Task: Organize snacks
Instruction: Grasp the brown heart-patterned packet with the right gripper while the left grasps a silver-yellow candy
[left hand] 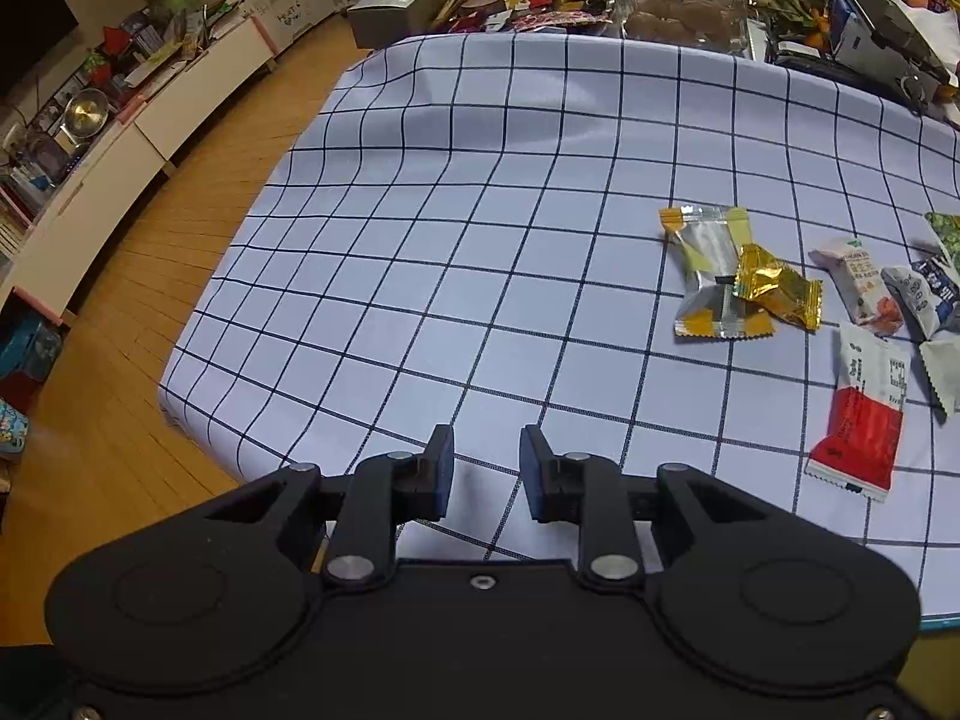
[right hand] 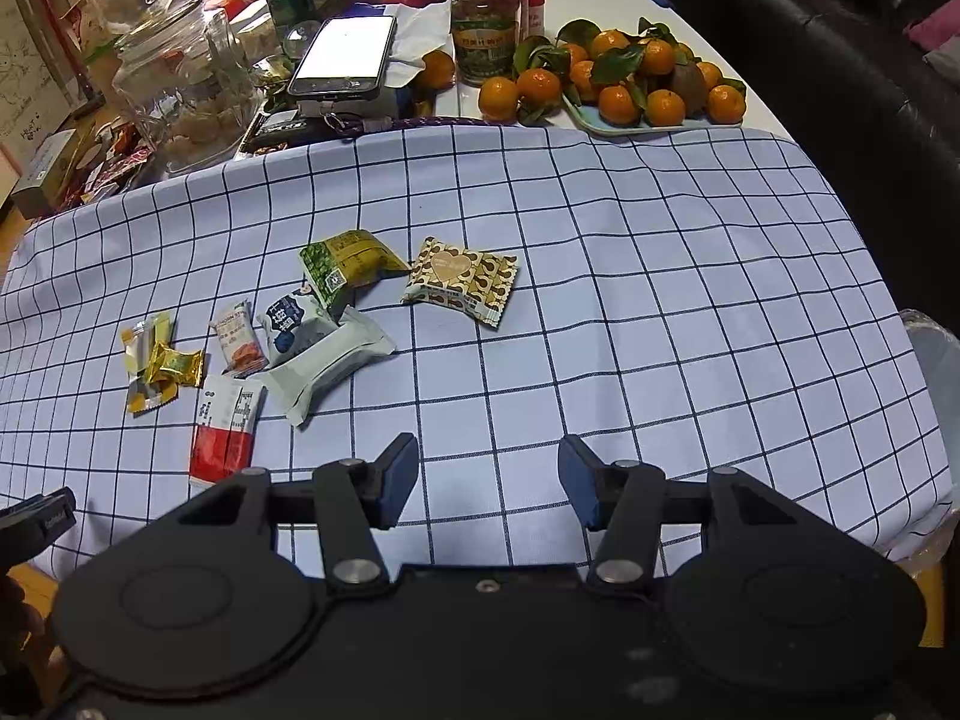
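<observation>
The left hand-held gripper [left hand: 486,468] hangs over the bare checked cloth with its jaws apart by a modest gap and nothing between them. The right hand-held gripper [right hand: 487,480] stands wider open, also empty, above the near edge of the worktop [right hand: 690,276].

The snacks lie in a loose cluster on the cloth, ahead and to the left of the right gripper. Nearest it is a red-and-white sachet [right hand: 223,429], flat and thin. Just beyond it a pale pillow pack [right hand: 327,369] lies partly under a blue-and-white packet [right hand: 287,324], with a green packet [right hand: 348,264] behind them. A brown patterned packet [right hand: 461,279] sits apart to the right. To the left, a small gold-wrapped sweet [right hand: 177,365] rests on a silver-and-yellow sachet [right hand: 144,360], beside an orange-printed stick pack [right hand: 239,341].

All look light, soft and crinkly, and the foil is likely to be slippery. The puffed packs would probably take a pinch across the middle without harm, gently in case the contents crumble. The flat sachets seem harder to grasp; I would go for a crimped end seam or a raised edge. The overlapping ones may drag a neighbour along.
</observation>
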`<control>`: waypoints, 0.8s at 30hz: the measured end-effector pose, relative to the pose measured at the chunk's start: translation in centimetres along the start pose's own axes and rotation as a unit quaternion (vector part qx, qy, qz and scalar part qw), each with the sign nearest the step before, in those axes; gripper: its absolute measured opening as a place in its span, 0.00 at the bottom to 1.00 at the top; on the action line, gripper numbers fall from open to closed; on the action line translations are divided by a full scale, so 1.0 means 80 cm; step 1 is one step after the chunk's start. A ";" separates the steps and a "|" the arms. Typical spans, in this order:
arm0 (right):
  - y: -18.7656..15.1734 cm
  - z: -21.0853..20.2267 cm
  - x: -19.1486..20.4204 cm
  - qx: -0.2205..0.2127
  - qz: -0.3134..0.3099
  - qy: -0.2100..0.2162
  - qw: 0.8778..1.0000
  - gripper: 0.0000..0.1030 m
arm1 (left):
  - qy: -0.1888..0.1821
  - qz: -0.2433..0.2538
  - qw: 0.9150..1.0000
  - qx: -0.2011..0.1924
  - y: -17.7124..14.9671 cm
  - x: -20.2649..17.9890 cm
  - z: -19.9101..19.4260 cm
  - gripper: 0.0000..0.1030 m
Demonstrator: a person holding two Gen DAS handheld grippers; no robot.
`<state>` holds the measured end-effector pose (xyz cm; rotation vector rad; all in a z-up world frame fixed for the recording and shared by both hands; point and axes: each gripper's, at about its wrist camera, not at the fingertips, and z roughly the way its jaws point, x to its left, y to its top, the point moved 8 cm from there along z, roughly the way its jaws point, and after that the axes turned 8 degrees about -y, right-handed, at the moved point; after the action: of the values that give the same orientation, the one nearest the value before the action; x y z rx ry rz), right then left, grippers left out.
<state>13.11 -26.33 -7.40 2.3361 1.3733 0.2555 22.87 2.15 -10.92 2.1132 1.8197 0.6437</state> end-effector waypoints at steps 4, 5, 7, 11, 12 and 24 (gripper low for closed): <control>0.018 0.005 0.001 0.016 0.020 0.023 0.999 0.53 | -0.046 0.027 0.999 0.009 0.022 -0.019 -0.015 0.35; 0.023 0.008 0.001 0.021 0.027 0.027 0.999 0.53 | -0.059 0.033 0.998 0.011 0.028 -0.025 -0.017 0.35; 0.038 0.015 0.004 0.027 0.021 0.034 0.999 0.53 | -0.088 0.042 0.995 0.020 0.041 -0.038 -0.020 0.35; 0.059 0.040 0.013 0.059 -0.028 0.002 0.998 0.55 | -0.127 0.067 0.989 0.044 0.068 -0.060 -0.017 0.35; 0.063 0.048 0.014 0.073 -0.027 0.000 0.997 0.55 | -0.135 0.073 0.987 0.049 0.074 -0.065 -0.015 0.35; 0.147 0.120 0.009 0.043 0.106 -0.035 0.993 0.54 | -0.160 0.046 0.981 0.099 0.112 -0.088 0.037 0.35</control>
<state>26.23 -33.22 -10.90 2.5399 1.1258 0.1766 31.27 -6.08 -10.18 2.2812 1.6726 0.1299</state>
